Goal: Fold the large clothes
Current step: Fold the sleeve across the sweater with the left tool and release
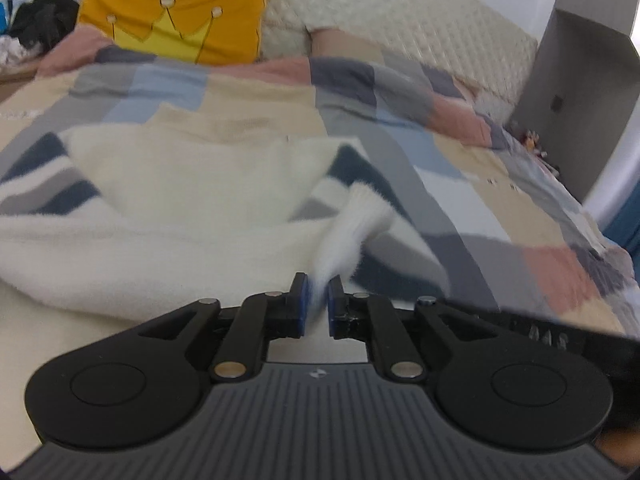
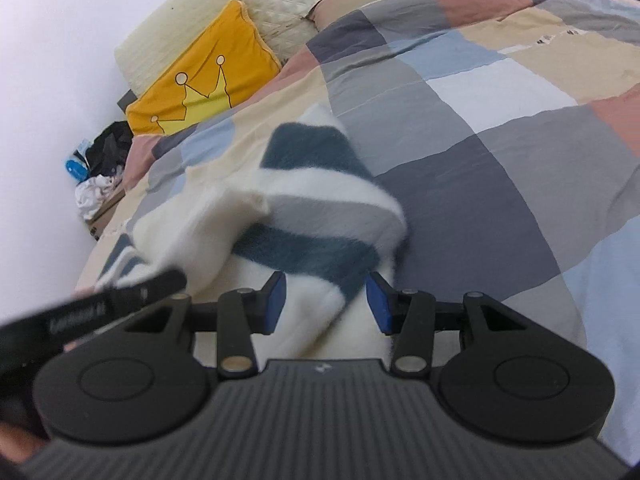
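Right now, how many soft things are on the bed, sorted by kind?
Striped fuzzy sweater: 1
Yellow crown pillow: 1
Checked patchwork duvet: 1
Cream quilted headboard cushion: 1
Total: 4

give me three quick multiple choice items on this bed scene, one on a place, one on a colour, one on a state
1. Where does the sweater lie?
A. on the checked bedspread
B. on a chair
C. on the floor

2. What colour is the crown cushion?
A. green
B. orange-yellow
C. purple

3. What is between the right gripper pads?
A. nothing
B. a cushion corner
C. a fold of the sweater

Key: 1 A, the knit rests on the checked cover; 2 B, orange-yellow fabric with a paler crown; 3 C, white and blue knit fills the gap.
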{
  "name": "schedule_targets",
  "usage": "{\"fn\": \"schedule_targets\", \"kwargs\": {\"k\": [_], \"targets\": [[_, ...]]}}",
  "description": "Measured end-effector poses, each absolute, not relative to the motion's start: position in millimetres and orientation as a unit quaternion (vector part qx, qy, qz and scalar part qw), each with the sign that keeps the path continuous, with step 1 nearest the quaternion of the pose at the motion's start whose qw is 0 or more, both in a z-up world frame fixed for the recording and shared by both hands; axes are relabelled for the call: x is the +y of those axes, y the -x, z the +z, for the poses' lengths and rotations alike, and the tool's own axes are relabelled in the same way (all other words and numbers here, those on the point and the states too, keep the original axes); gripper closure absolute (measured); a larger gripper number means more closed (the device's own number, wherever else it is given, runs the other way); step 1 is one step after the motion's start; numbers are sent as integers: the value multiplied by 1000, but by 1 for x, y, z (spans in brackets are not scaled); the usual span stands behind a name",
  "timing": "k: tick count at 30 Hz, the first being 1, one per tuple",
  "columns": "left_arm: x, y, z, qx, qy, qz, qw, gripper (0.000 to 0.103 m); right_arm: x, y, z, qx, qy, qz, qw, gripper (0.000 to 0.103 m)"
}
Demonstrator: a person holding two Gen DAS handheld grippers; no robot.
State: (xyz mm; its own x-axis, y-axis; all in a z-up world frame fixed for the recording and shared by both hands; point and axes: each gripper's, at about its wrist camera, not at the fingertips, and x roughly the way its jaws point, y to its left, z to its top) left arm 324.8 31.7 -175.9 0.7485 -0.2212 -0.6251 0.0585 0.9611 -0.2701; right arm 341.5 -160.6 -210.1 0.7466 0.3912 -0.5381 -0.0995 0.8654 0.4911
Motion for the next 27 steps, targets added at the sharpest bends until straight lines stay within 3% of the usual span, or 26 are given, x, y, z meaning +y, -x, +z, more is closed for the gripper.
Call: {"fn": "schedule_targets", "kwargs": {"k": [2,4,13,27], "targets": [[41,-315,-172,349,137,-91,923,51,-161,-341,-209,327,-224,138,908,55],[49,-301,-167,341,145,-93,924,36,-161,-339,-207,321,-222,139,910,55],[90,-245,-155,300,153,-31,941,35,-161,-342,-200,315,-232,158,907,55],[175,-270,-190,297,240,46,923,35,-120,-407,-193,295,-212,258,895,50]]}}
